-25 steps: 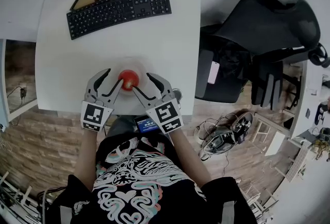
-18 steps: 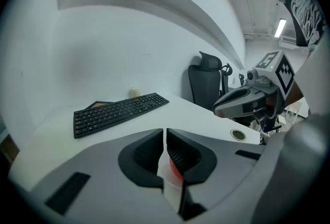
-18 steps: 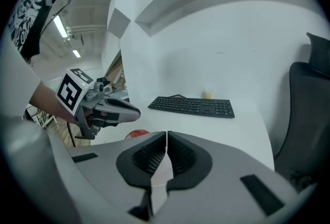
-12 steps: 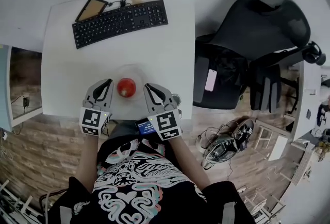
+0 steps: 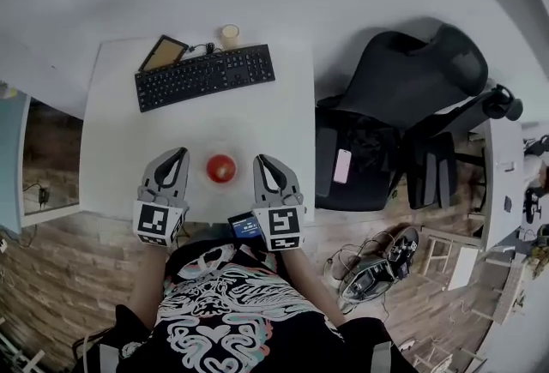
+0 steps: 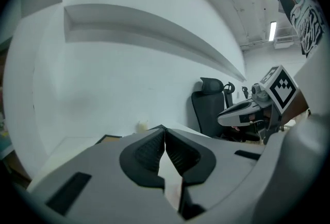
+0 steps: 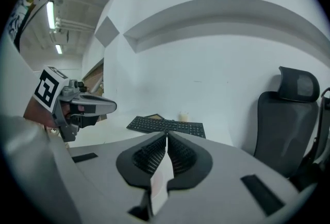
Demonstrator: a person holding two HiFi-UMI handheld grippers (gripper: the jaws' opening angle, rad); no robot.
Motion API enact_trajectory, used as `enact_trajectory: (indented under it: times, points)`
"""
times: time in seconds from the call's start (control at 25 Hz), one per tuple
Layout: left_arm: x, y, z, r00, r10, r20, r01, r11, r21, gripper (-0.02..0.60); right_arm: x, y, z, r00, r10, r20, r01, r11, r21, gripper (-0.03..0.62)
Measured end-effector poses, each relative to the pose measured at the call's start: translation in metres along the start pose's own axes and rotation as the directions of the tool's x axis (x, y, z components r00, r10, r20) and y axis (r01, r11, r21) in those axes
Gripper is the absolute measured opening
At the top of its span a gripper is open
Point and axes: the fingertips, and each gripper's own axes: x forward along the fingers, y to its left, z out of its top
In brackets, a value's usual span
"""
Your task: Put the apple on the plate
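Observation:
A red apple rests on a pale round plate near the white table's front edge, in the head view. My left gripper hangs just left of the plate, shut and holding nothing. Right of the plate is my right gripper, also shut and bare. Neither touches the apple. In the left gripper view the pads of my left gripper meet, and the right gripper shows at the right. In the right gripper view my right gripper has its pads together, and the left gripper shows at the left.
A black keyboard, a tablet and a small cup line the table's far edge. A black office chair stands to the right, with a phone on a seat. The floor below holds shoes and cables.
Both grippers, open beside the apple a second ago, have shut and drawn back from it and upward. The apple stays on the plate.

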Motion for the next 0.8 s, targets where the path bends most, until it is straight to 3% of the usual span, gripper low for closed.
enact_trajectory:
  times: [0.36, 0.8]
  points:
    - [-0.015, 0.012, 0.057, 0.992, 0.034, 0.125, -0.041, 0.998, 0.056, 0.021, -0.018, 0.001, 0.046, 0.995, -0.040, 0.088, 0.038, 0.999, 0.026, 0.034]
    - [-0.022, 0.008, 0.055, 0.993, 0.040, 0.115, -0.050, 0.995, 0.086, 0.021, -0.029, 0.010, 0.042, 0.994, -0.029, 0.108, 0.024, 0.998, 0.051, 0.034]
